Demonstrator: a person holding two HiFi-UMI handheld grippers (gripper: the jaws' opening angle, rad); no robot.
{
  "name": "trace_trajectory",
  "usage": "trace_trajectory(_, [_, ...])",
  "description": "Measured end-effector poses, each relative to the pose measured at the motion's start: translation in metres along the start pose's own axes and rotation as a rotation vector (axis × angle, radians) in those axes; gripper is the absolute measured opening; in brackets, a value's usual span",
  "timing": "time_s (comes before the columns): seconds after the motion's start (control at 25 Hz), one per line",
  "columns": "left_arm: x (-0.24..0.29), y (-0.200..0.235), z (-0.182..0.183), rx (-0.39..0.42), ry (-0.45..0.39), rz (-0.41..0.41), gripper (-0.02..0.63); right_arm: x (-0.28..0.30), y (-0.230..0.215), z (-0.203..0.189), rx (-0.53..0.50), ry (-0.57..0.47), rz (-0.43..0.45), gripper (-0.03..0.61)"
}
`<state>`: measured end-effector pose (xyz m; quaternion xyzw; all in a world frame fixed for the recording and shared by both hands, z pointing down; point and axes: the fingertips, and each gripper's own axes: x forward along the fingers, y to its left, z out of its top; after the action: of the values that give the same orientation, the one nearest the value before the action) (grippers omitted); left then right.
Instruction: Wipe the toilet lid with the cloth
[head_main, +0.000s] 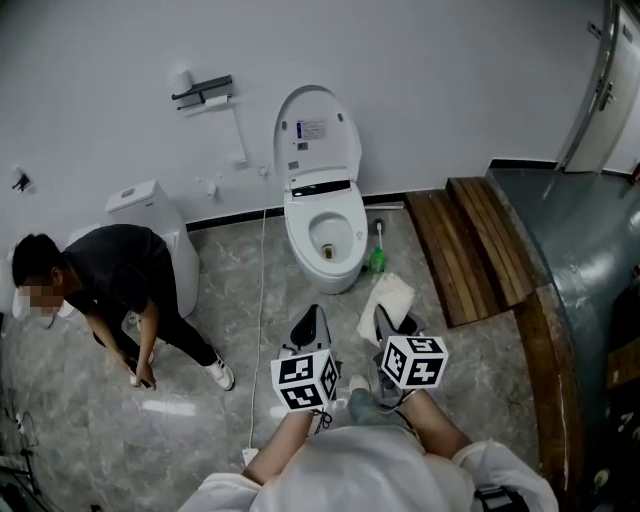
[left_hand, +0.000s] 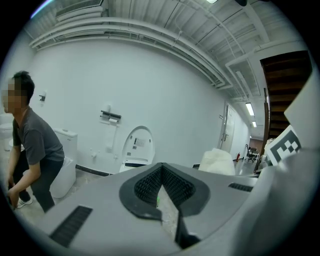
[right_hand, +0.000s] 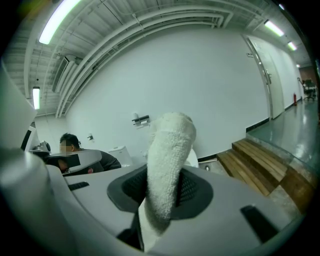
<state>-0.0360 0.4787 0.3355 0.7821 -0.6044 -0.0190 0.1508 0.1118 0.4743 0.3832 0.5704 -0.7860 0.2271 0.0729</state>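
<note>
The white toilet (head_main: 325, 235) stands against the far wall with its lid (head_main: 318, 135) raised upright. Both grippers hover over the floor in front of it, well short of the bowl. My left gripper (head_main: 311, 320) is shut with nothing between its jaws. In the left gripper view, that left gripper (left_hand: 161, 172) points toward the toilet lid (left_hand: 137, 146). My right gripper (head_main: 385, 322) is shut on a white cloth (head_main: 388, 298), which sticks out ahead of the jaws. In the right gripper view the cloth (right_hand: 169, 165) stands up from my right gripper (right_hand: 162, 187) and hides most of the toilet.
A person (head_main: 110, 290) in a dark shirt crouches at the left beside a second toilet (head_main: 150, 215). A green toilet brush (head_main: 378, 258) stands right of the bowl. Wooden steps (head_main: 475, 245) rise at the right. A thin cable (head_main: 260, 300) runs across the floor.
</note>
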Motion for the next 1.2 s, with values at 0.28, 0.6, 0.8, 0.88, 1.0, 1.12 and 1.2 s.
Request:
trace_trajectory(0.28, [0.044,-0.002,0.019,0.008,-0.006,0.024,0.012,0.041,-0.019,0.034,-0.005,0.003,0.026,0.098])
trace_trajectory(0.6, [0.095,0.000,0.026,0.018,0.010,0.052,0.012,0.084,-0.048,0.065,0.013,0.000,0.034,0.098])
trace_trajectory(0.8, [0.129,0.000,0.029,0.020,0.018,0.060,0.012,0.110,-0.059,0.080,0.010,0.009,0.050,0.098])
trace_trajectory(0.88, [0.144,-0.001,0.031,0.019,0.016,0.060,0.013,0.121,-0.065,0.085,0.004,0.012,0.056,0.098])
trace_trajectory(1.0, [0.163,-0.001,0.035,0.017,0.011,0.061,0.013,0.136,-0.076,0.092,-0.001,0.016,0.059,0.098])
trace_trajectory(1.12, [0.178,0.003,0.039,0.011,0.010,0.068,0.012,0.150,-0.084,0.103,-0.001,0.017,0.056,0.098])
trace_trajectory(1.2, [0.186,0.007,0.040,0.009,0.012,0.075,0.012,0.158,-0.088,0.109,0.001,0.018,0.057,0.098])
